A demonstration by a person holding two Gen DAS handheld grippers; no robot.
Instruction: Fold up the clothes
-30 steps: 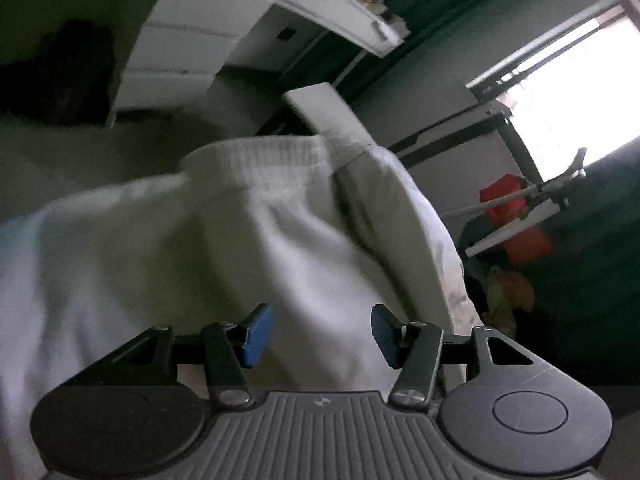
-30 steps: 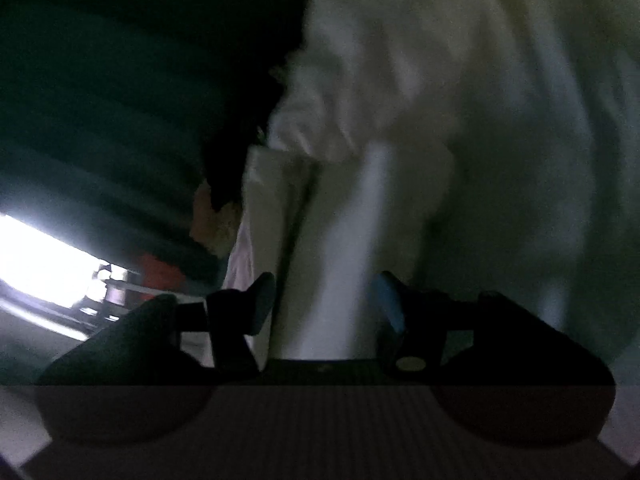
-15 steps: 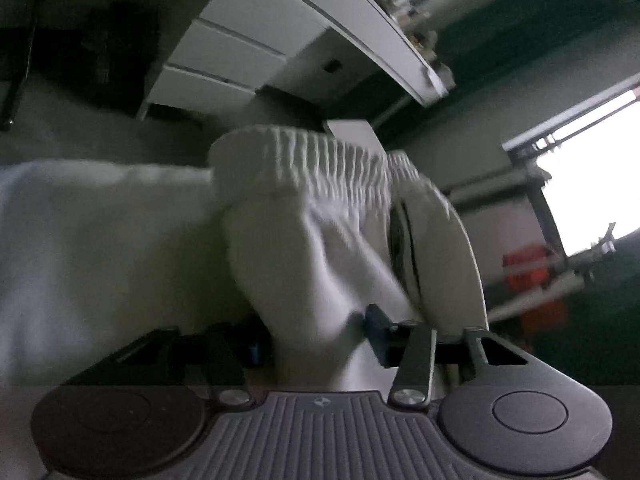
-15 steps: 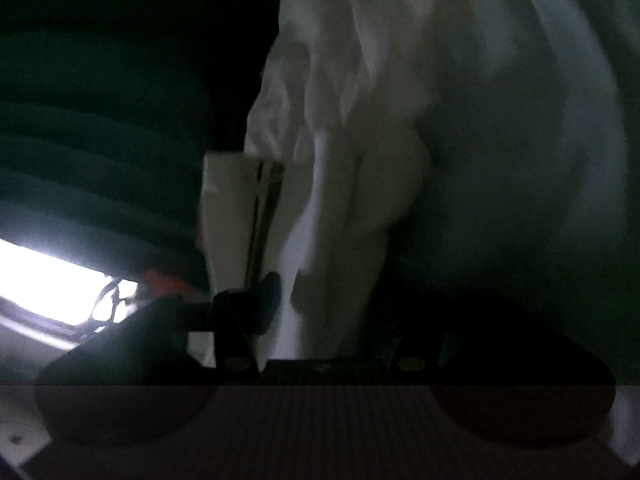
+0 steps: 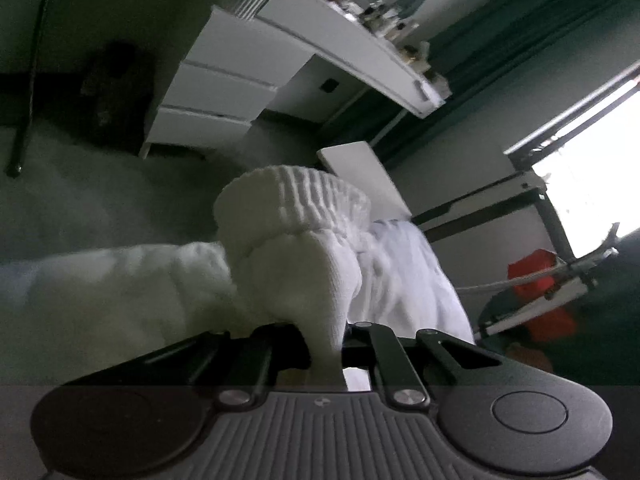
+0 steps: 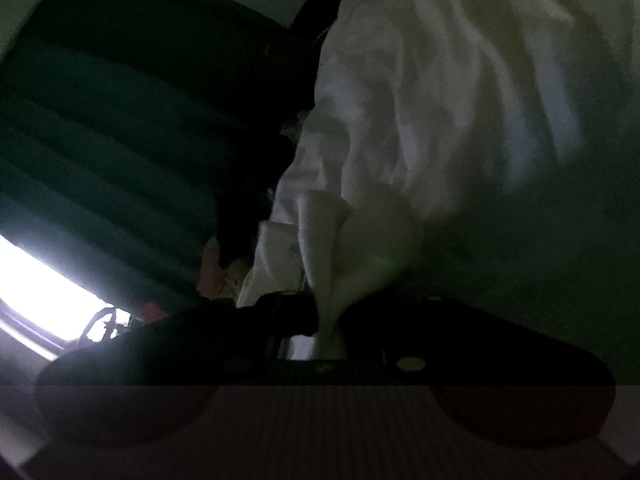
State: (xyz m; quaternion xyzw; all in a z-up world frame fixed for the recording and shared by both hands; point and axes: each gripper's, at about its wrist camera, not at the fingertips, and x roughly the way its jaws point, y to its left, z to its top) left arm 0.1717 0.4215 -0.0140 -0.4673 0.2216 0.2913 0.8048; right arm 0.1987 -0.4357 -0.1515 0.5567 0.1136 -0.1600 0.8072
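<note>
Between the jaws of the left gripper (image 5: pixel 325 354) a pinch of the white garment (image 5: pixel 296 264) was squeezed flat. The jaws stood nearly together with only cloth between them. Above the pinch the fabric bulged up into a rounded fold topped by a ribbed, elastic-looking band. More of the garment trailed off to the left, and a smoother white layer hung down on the right.

Behind it stood a white drawer unit (image 5: pixel 212 96) under a long white shelf (image 5: pixel 360 52) crowded with small things too blurred to name. The drawers were all shut, so I could not tell what was in them. A flat white board (image 5: pixel 362 176) leaned just behind the fold. To the right a bright window (image 5: pixel 592 184) glared, and below it sat something red (image 5: pixel 540 292) beside a pale rod.

The right gripper (image 6: pixel 326 320) was in deep shadow. Its jaws were closing on a narrow strip of the same garment (image 6: pixel 440 80), which rose from between them as a pale, tapering wedge and spread into a broad white mass filling the upper right. To the left hung dark green curtains (image 6: pixel 100 140), with a strip of window light (image 6: pixel 36 296) low down. Whether the cloth lay on a bed or a surface I could not tell.
</note>
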